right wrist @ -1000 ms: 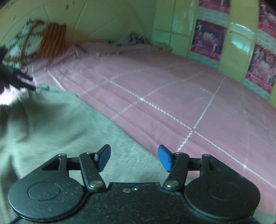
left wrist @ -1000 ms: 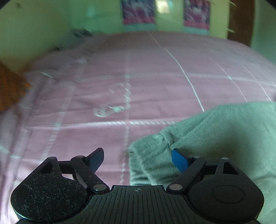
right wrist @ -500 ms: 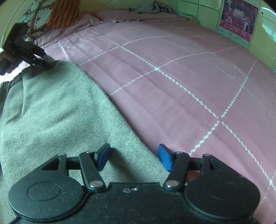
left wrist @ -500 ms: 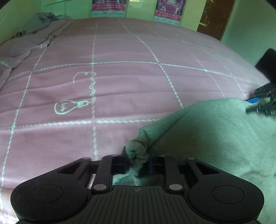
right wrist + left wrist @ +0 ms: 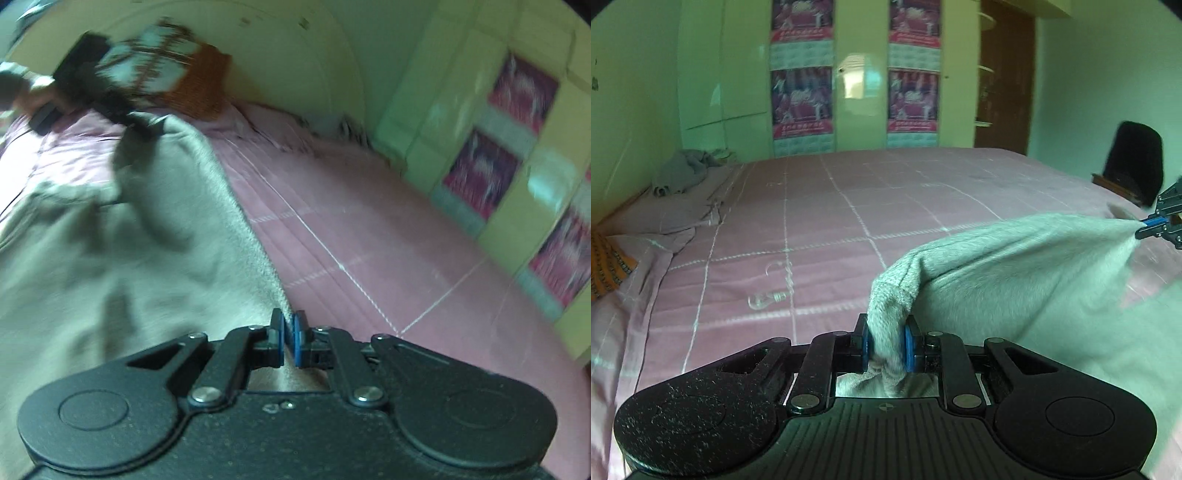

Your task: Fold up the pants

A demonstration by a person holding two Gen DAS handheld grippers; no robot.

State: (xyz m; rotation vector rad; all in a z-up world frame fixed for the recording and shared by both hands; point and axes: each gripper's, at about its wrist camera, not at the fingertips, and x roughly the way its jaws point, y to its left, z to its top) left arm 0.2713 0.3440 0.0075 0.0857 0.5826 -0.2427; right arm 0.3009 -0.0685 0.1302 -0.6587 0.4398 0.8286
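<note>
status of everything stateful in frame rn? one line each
left gripper: shut on a bunched corner of the pants.
right gripper: shut on the pants' edge.
pants: lifted, stretched between the two grippers, the rest draping down.
bedsheet: spread flat, rumpled along the left side.
grey garment: crumpled in the bed's far corner.
orange pillow: propped against the wall.

No legible text or labels.
</note>
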